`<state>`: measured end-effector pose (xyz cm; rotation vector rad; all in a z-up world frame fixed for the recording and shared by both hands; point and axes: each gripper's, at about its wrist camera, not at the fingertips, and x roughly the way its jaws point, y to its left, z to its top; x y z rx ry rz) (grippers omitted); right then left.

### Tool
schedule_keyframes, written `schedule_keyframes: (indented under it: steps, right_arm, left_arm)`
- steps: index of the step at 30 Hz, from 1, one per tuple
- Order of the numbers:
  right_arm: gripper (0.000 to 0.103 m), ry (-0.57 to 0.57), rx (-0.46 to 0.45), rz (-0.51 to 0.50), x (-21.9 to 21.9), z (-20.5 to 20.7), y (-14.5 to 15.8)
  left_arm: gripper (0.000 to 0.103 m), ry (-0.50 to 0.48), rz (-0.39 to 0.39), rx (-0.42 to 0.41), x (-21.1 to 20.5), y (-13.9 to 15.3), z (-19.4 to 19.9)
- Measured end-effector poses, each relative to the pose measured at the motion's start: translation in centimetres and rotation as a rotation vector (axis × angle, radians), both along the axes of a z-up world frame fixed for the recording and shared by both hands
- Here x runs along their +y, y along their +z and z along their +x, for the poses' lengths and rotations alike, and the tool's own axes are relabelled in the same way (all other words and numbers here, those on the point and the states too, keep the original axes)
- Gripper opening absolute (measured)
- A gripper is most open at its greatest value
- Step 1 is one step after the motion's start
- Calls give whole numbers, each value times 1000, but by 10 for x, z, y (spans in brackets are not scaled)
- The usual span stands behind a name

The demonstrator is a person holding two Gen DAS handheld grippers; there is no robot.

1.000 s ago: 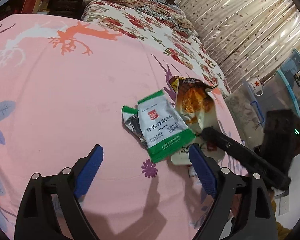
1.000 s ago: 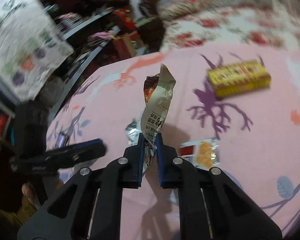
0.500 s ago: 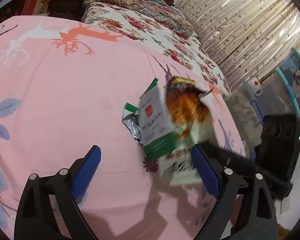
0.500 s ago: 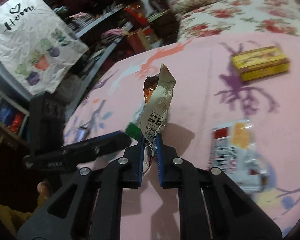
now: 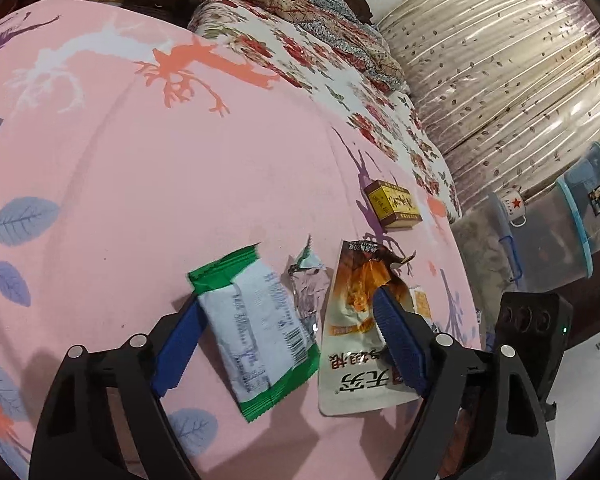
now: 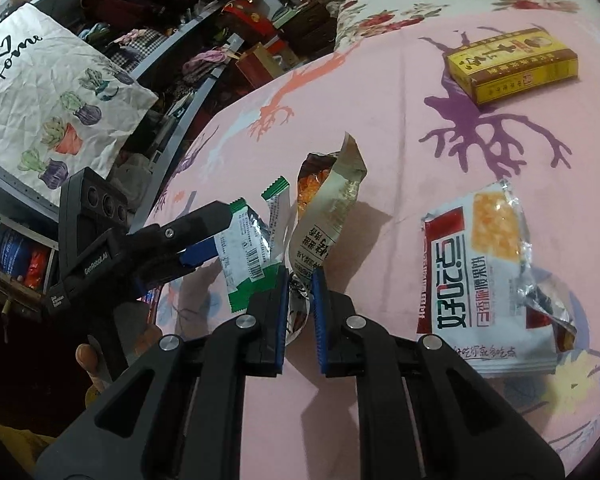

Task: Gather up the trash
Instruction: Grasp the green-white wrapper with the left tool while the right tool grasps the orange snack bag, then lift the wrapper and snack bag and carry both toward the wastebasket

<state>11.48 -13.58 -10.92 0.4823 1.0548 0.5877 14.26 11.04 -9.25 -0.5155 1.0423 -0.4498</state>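
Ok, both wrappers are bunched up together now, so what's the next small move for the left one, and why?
Probably finish closing the left hand-held gripper: its jaws are closing around the green-edged wrapper, which stands between them, pads not clearly pressing yet. The right hand-held gripper already pinches the orange snack bag, so both could then lift together.

A big pink sheet [image 5: 180,184] with leaf and branch shapes covers the bed. At 12 o'clock lies a flowery quilt [image 5: 324,44]. At 2 o'clock hangs a striped curtain [image 5: 500,68]. At 3 o'clock sit clear storage bins [image 5: 572,232]. Messy shelves [image 6: 172,32] fill the other side.
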Motion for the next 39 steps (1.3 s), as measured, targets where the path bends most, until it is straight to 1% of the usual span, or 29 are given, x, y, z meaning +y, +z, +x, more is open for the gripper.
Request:
schedule_keyframes:
  steps: [2, 3, 4, 5, 6, 8, 10, 11, 13, 16, 18, 20, 22, 25, 27, 31, 35, 39]
  right_arm:
    - [14, 2, -4, -6, 3, 0, 1]
    - [15, 1, -5, -7, 3, -1, 0]
    - [15, 0, -5, -6, 4, -1, 0]
    - [15, -2, -4, -3, 4, -1, 0]
    - [15, -3, -3, -2, 6, -1, 1]
    - [15, -6, -9, 1, 5, -4, 3]
    - [15, 0, -56, -5, 3, -13, 12]
    - [14, 3, -96, -13, 2, -21, 20]
    - [14, 0, -144, -24, -2, -32, 31]
    - [14, -16, -218, -11, -18, -56, 48]
    - [14, -43, -270, -25, -31, -72, 57]
    - [14, -99, -310, -55, -52, -90, 62]
    - [14, -161, -315, -64, -74, -103, 63]
    - [14, -277, -297, -60, -113, -120, 61]
    - [14, -346, -282, -64, -136, -131, 57]
    - [14, -462, -225, -63, -179, -151, 42]
    - [14, -516, -188, -50, -199, -161, 31]
    - [14, -544, -193, -49, -211, -170, 26]
  left_arm:
    - [52, -17, -1, 15, -4, -3, 0]
    - [44, -26, -7, 25, -6, -5, 1]
    - [28, -45, -19, 45, -9, -8, 0]
    - [14, -54, -19, 54, -12, -10, 0]
    - [7, -60, -16, 59, -14, -12, -1]
    - [2, -56, -4, 52, -16, -11, -6]
    - [2, -50, -16, 39, -13, -7, -10]
    - [2, -47, -30, 31, -10, -3, -13]
    - [2, -51, -58, 19, -7, 3, -18]
    - [2, -70, -100, -8, -8, 17, -27]
    - [2, -96, -120, -28, -15, 26, -32]
    - [2, -139, -129, -54, -29, 36, -38]
    - [2, -197, -132, -77, -49, 44, -45]
    - [2, -281, -124, -91, -81, 47, -54]
    - [2, -326, -116, -90, -97, 46, -59]
    - [2, -427, -73, -70, -144, 38, -66]
    - [2, -483, -51, -61, -170, 33, -70]
    - [2, -528, -18, -44, -195, 29, -71]
